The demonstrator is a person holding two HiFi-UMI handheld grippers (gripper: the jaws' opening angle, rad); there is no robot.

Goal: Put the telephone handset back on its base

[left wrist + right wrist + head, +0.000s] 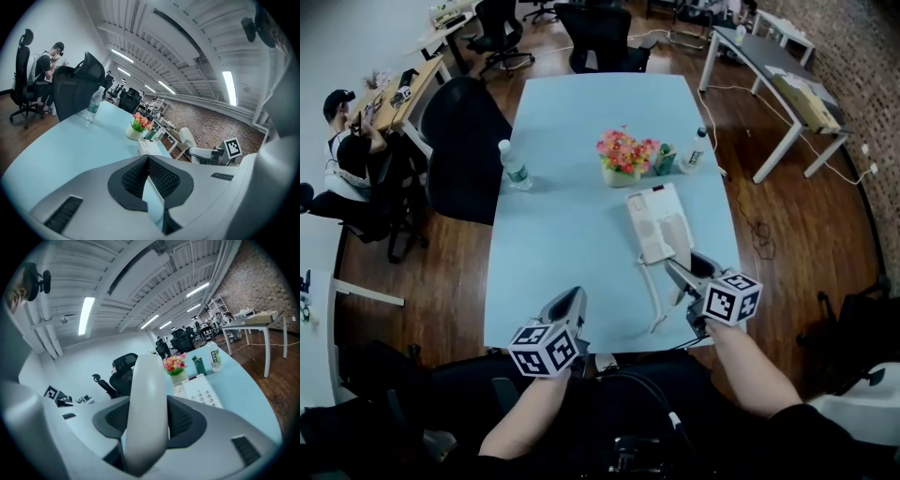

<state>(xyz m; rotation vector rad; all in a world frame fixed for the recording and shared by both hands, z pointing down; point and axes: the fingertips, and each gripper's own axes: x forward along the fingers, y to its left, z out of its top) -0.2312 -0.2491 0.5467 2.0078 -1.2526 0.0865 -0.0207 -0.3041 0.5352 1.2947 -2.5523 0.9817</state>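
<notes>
Head view first: the pale blue table [572,234] has a wide bare run down its left and middle, from the water bottle [514,165] by the left edge right down to the near edge. The crowding is all on the right. The telephone base [659,223] lies close to the right edge, keypad up. Beyond it stands a flower pot [623,159], with a green carton [664,159] and a labelled bottle [696,150] beside that. A black office chair [459,141] is tucked against the left edge, a person [342,141] sits well off to the left, and a grey desk [778,75] stands apart at upper right.

Now the right gripper [675,272]. It hangs over the near right corner of the table, and its own view shows its jaws clamped on the white telephone handset [149,380], which stands upright between the black pads. Ahead of those jaws the base lies a little to the right, with the flowers behind it. From above, the handset [652,295] runs lengthwise toward the near edge, just short of the base's near end. Whether its far tip touches the base is hard to call at this angle.

The left gripper [572,298] sits low at the near edge, well left of the base. Its pads meet at the tips and it holds nothing, with bare table ahead of it.
</notes>
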